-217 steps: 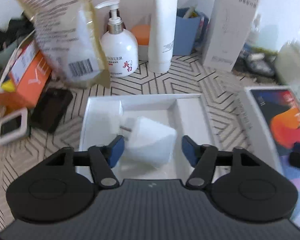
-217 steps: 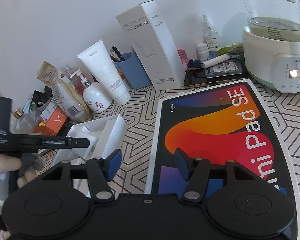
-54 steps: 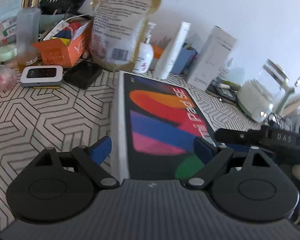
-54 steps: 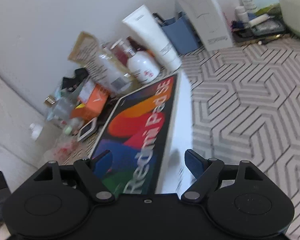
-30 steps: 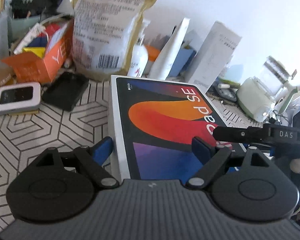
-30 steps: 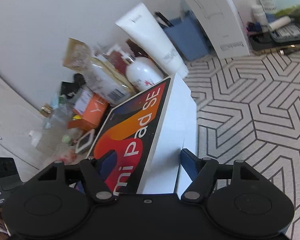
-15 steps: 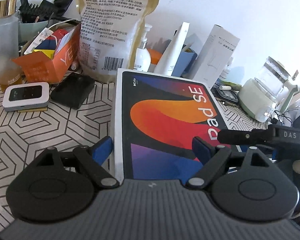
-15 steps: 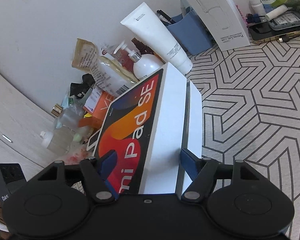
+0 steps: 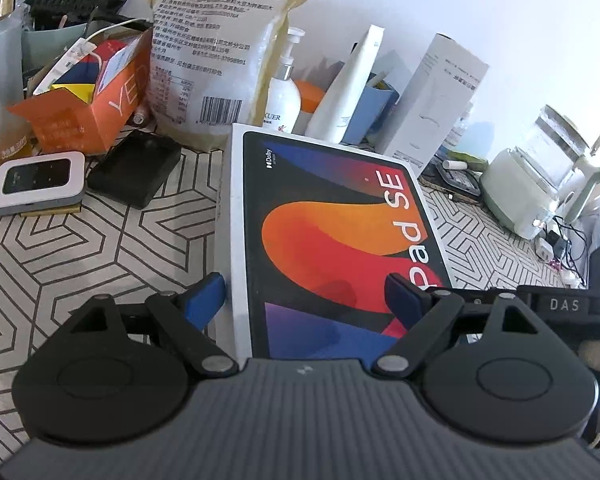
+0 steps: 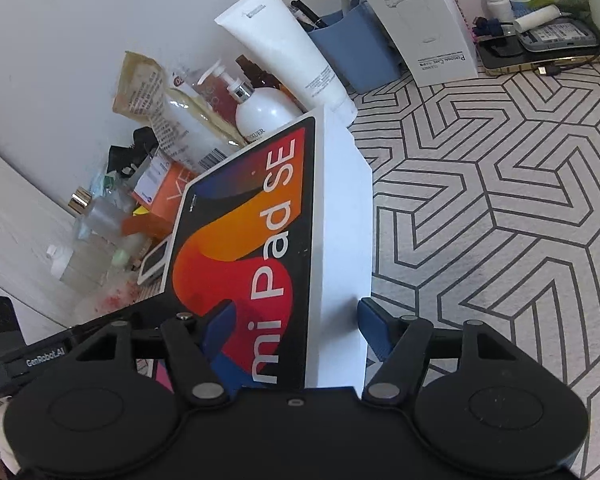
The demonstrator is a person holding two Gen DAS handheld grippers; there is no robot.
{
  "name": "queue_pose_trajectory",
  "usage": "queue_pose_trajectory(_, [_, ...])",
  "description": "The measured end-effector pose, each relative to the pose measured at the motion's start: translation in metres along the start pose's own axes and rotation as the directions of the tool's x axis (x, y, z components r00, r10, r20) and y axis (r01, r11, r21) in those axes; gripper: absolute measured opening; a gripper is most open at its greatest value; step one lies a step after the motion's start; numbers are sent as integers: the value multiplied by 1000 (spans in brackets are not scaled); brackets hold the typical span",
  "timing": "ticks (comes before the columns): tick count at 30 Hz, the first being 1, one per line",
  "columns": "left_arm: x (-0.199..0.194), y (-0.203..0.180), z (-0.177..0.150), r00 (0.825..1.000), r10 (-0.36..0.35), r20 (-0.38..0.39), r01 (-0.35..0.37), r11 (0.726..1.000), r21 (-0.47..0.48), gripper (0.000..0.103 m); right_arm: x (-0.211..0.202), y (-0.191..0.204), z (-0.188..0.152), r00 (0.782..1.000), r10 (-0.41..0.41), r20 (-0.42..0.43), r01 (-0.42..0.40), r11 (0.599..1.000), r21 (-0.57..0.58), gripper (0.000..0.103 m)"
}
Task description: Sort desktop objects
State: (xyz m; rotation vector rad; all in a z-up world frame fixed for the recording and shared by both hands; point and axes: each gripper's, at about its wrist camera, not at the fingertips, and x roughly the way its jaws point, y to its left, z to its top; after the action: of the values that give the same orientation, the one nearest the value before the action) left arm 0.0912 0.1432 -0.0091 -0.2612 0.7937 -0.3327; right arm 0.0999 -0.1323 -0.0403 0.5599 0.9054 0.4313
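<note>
Flat white cardboard tablet box with colourful printed lid (image 9: 332, 240) lies on patterned table (image 9: 80, 248). Left tool (image 9: 304, 300) open, straddling its near corner. Right tool (image 10: 296, 328) closing across lid edge, pads not clearly pressing. Squeeze evenly, keep lid level.

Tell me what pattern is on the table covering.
The table covering has black geometric hexagon-like lines on off-white, clearest in the right wrist view.

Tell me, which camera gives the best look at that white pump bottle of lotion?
The right wrist view: the white pump bottle shows its pump, silver collar and round body. In the left wrist view the colourful tablet box hides its base, and a large printed pouch crowds it.
</note>
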Motion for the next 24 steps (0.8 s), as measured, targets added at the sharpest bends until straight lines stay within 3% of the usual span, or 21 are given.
queue_pose_trajectory(4, [10, -2, 6, 999, 27, -36, -27, 1000, 14, 86, 4, 1, 6, 1000, -7, 10, 7, 1000, 11, 73])
queue_pose_trajectory(8, [3, 12, 1, 999, 20, -37, -21, 999, -43, 86, 9, 0, 10, 999, -23, -28, 23, 1000, -8, 74])
queue_pose_trajectory(15, [1, 21, -21, 994, -88, -64, 80, 989, -122, 88, 4, -11, 1, 996, 48, -79, -44, 998, 52, 75])
queue_pose_trajectory(24, [-10, 16, -5, 995, -99, -32, 94, 987, -129, 88, -9, -18, 3, 989, 135, -58, -128, 986, 110, 75])
